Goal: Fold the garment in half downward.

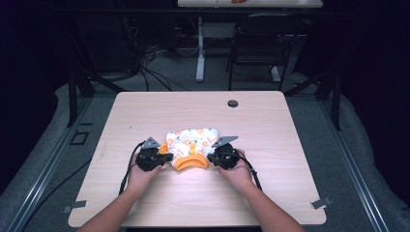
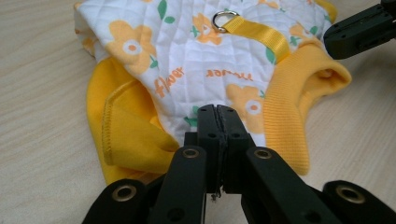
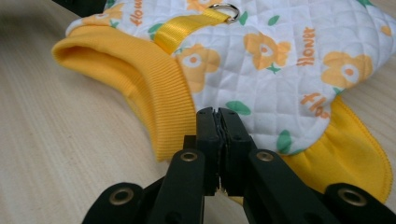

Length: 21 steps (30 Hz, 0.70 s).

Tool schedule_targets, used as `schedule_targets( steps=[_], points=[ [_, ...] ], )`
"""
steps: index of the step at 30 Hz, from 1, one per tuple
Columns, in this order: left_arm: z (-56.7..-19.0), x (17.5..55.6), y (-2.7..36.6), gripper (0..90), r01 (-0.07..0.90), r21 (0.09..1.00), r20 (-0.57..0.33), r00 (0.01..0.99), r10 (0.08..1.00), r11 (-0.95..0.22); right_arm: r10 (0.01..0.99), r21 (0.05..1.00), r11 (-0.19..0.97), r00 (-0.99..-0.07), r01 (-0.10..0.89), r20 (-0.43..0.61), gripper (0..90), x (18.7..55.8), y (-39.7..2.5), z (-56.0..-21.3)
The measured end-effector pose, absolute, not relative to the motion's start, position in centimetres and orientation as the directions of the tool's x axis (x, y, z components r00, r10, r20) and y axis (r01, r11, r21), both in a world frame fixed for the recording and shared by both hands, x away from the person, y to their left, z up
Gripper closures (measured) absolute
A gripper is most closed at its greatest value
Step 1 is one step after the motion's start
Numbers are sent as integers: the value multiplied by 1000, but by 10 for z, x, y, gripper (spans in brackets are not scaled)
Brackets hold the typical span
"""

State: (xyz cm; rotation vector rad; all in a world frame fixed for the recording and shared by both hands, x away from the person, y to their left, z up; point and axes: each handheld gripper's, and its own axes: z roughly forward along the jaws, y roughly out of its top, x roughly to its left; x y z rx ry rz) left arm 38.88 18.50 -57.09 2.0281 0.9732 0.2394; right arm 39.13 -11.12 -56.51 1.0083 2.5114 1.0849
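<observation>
Lying near the middle of the wooden table (image 1: pixel 270 121), toward its near edge, is a small quilted pet vest (image 1: pixel 192 139) with orange flowers, yellow ribbed trim and a metal D-ring (image 2: pixel 223 20). The left gripper (image 1: pixel 162 157) has its jaws pressed together at the vest's left side. The right gripper (image 1: pixel 212 157) is likewise clamped closed at the right side; whether either pinches fabric I cannot tell.

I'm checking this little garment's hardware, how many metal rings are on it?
1: a metal ring at the end of the yellow strap on the quilted garment. Others may be hidden underneath.
</observation>
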Motion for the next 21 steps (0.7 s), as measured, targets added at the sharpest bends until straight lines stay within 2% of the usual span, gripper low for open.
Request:
schedule_targets(
  steps=[11, 21],
  points=[
    [-550, 372, 193, 860, 517, 785, -156, 697, 700, -340, 643, 743, 491, -765, 454, 42, 837, 370, -113, -541],
    [-540, 350, 202, 771, 496, 801, -152, 711, 687, -335, 638, 767, 476, -769, 431, 36, 788, 349, -119, -531]
  ],
)
